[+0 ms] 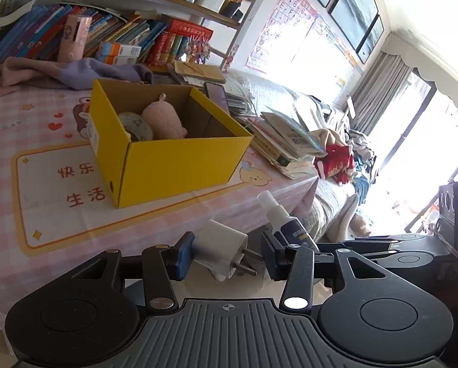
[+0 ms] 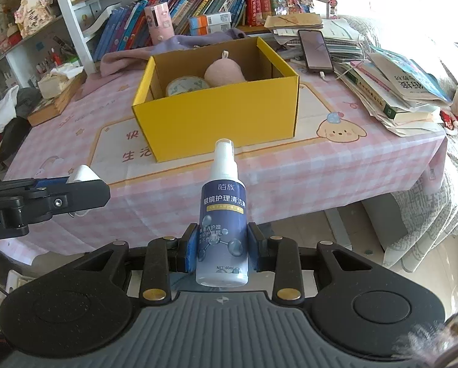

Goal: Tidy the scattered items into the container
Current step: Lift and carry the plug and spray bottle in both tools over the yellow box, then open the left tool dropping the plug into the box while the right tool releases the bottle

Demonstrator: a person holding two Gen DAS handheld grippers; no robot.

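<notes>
Yellow cardboard box (image 2: 216,122), the container for the tidying, stands open-topped on the pink checked tablecloth (image 2: 351,165), at about twelve o'clock from the right gripper (image 2: 223,245) and roughly eleven o'clock from the left gripper (image 1: 225,254); inside it lie a round tin with a patterned lid (image 2: 187,86) and, just beside that toward three o'clock, a pink plush toy (image 2: 224,72). In the right wrist view the right gripper's blue pads are clamped on the lower body of an eyeglass cleaner spray bottle (image 2: 222,224), which stands upright between them with its white nozzle pointing toward the box, off the near edge of the table. In the left wrist view the left gripper's jaws are closed on a white plug charger (image 1: 221,245): the left pad presses its body, the two metal prongs point toward the right pad at three o'clock, though whether that pad touches the prongs I cannot tell. The same charger shows in the right wrist view as a white corner poking past the left gripper's black finger, at nine o'clock from the bottle. Behind the box, at twelve o'clock, a lilac cloth (image 1: 75,73) is bunched against the bookshelf (image 1: 106,24), with a pink cylindrical case (image 2: 160,24) standing upright on it. At two o'clock from the box a smartphone (image 2: 316,50) rests on a sloping pile of books and papers (image 2: 397,92) near the table's corner
</notes>
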